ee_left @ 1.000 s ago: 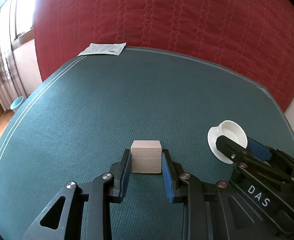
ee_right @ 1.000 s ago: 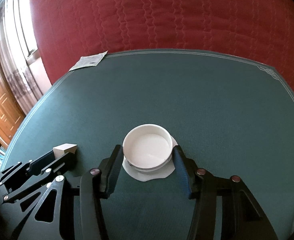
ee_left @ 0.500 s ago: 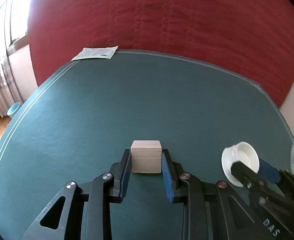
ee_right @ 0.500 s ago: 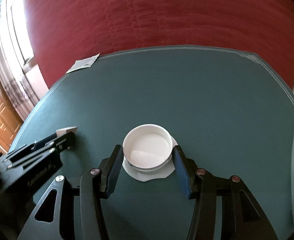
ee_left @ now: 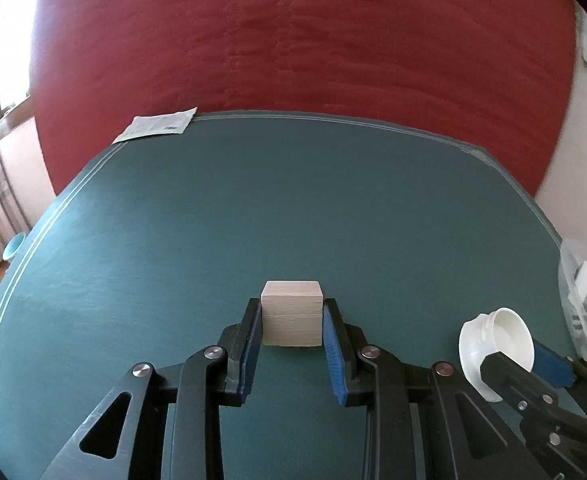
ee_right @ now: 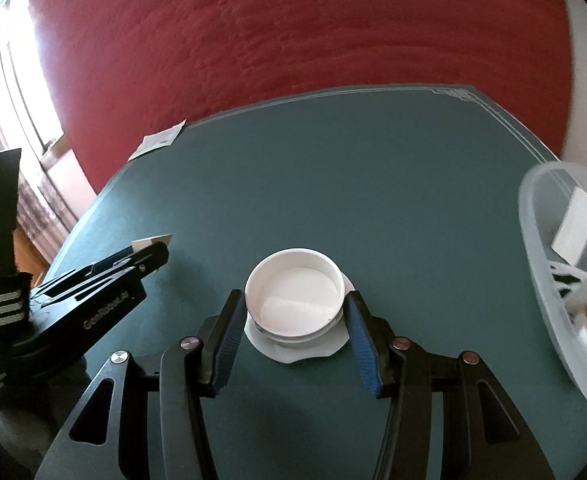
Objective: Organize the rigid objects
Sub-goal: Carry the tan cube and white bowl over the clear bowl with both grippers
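Note:
A pale wooden cube (ee_left: 291,312) sits between the blue pads of my left gripper (ee_left: 292,314), which is shut on it over the green table (ee_left: 253,208). A round white container (ee_right: 296,294) with a flat white lid or disc under it is held between the pads of my right gripper (ee_right: 294,306), which is shut on it. In the left wrist view the white container (ee_left: 497,340) shows at the right, tilted, in the right gripper. In the right wrist view the left gripper (ee_right: 149,252) shows at the left with the cube (ee_right: 152,241) at its tip.
A clear plastic bin (ee_right: 569,276) with several items stands at the table's right edge; it also shows in the left wrist view (ee_left: 583,300). A white paper packet (ee_left: 157,128) lies at the far left corner. A red quilted bed (ee_left: 293,40) rises behind the table.
Both grippers have moved right and lifted with their objects still held. The clear bin has come into view at the right.

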A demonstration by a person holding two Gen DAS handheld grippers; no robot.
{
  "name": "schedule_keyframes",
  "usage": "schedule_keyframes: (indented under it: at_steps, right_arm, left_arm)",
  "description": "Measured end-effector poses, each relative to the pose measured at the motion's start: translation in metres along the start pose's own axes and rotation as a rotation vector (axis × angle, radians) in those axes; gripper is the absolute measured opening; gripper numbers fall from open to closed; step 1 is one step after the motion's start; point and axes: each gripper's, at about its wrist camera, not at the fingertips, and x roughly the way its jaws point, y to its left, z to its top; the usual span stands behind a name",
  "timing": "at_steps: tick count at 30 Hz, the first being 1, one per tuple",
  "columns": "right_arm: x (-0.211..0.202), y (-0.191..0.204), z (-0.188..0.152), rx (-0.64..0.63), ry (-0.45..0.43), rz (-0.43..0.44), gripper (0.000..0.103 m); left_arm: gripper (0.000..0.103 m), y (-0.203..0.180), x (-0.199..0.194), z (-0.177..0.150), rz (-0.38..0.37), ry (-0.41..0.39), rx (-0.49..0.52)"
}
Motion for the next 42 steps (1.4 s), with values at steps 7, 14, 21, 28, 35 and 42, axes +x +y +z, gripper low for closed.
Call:
schedule_keyframes:
  at_steps: [7,14,21,28,35,42]
  right_arm:
    - [-0.021,-0.012,-0.014,0.03,-0.017,-0.017,0.052]
    - [-0.049,-0.027,-0.027,0.077,-0.053,-0.039,0.052]
    - [-0.08,-0.048,-0.031,0.086,-0.101,-0.073,0.052]
    - [-0.1,-0.065,-0.028,0.091,-0.144,-0.1,0.052]
    - [-0.112,-0.081,-0.028,0.106,-0.171,-0.12,0.052]
    - [-0.127,-0.112,-0.024,0.158,-0.219,-0.181,0.052]
  left_arm:
    - [0.031,-0.015,-0.003,-0.004,-0.035,-0.001,0.047]
    - [0.031,-0.028,-0.01,-0.01,-0.081,0.002,0.081]
    - [0.031,-0.041,-0.018,-0.019,-0.082,0.003,0.115]
    - [0.031,-0.058,-0.03,-0.029,-0.09,0.008,0.149]
    - [0.031,-0.078,-0.042,-0.033,-0.118,0.011,0.182]
    - [0.031,-0.099,-0.049,-0.033,-0.14,0.009,0.217]
